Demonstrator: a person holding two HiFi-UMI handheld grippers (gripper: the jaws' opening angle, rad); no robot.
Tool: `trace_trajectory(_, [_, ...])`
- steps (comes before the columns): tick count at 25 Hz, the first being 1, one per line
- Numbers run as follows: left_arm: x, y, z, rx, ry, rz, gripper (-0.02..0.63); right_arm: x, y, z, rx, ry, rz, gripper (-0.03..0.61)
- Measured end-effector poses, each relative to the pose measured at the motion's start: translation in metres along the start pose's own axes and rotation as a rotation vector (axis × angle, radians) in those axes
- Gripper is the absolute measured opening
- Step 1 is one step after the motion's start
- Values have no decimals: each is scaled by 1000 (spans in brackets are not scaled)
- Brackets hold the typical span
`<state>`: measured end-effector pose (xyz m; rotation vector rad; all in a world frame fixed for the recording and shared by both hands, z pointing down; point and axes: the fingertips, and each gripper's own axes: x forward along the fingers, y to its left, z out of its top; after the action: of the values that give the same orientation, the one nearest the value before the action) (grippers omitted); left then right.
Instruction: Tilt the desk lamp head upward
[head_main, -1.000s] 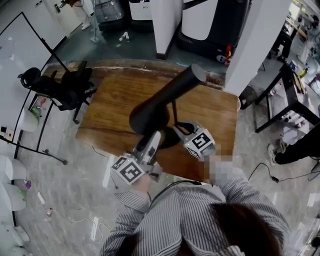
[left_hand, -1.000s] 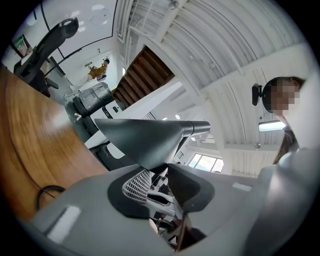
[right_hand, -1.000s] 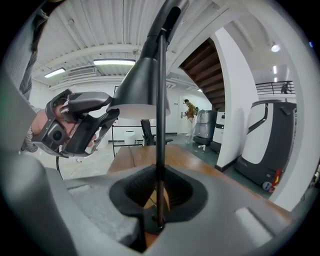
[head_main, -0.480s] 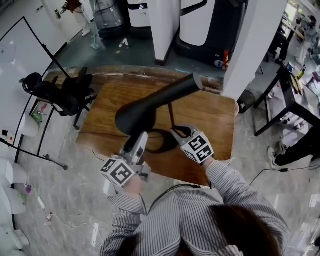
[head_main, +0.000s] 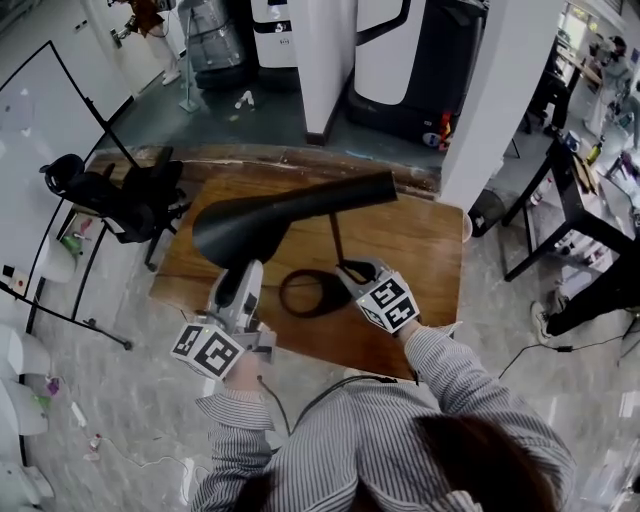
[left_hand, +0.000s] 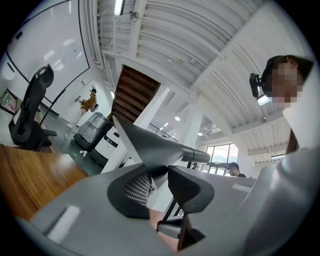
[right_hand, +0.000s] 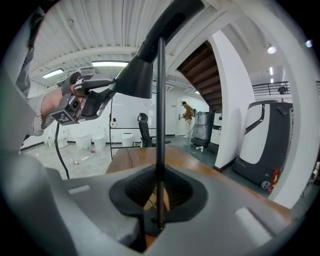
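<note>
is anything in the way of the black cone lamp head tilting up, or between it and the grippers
Nothing visible does. The black cone-shaped lamp head, its rim pinched by the left gripper, has only open air above it, and the ceiling is high overhead. The right gripper clamps the thin black stem lower down, clear of the head's path.

Matt lamp, sheened wood
The lamp head (head_main: 290, 215) and lamp stem (right_hand: 160, 100) are seen as smooth matt black; the table (head_main: 420, 250) is shown as grained brown wood, softly glossy.
</note>
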<state>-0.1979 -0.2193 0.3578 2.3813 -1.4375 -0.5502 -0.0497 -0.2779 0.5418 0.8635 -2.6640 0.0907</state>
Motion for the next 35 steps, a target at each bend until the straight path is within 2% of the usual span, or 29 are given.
trace_trajectory(4, [-2, -10, 43, 57, -87, -12, 97, -1, 1, 2, 1, 5, -7, 43])
trace_trajectory(10, [2, -33, 91, 161, -167, -60, 86, -1, 0, 3, 12, -5, -22, 43])
trace_trajectory(18, [13, -53, 117, 263, -181, -81, 84, 0, -1, 1, 30, -18, -31, 41])
trace_trajectory(26, [19, -73, 132, 347, -155, -106, 77, -2, 0, 1, 20, -3, -42, 41])
trace_trajectory(35, [26, -86, 144, 407, -133, -114, 72, -2, -1, 3, 34, -5, -82, 40])
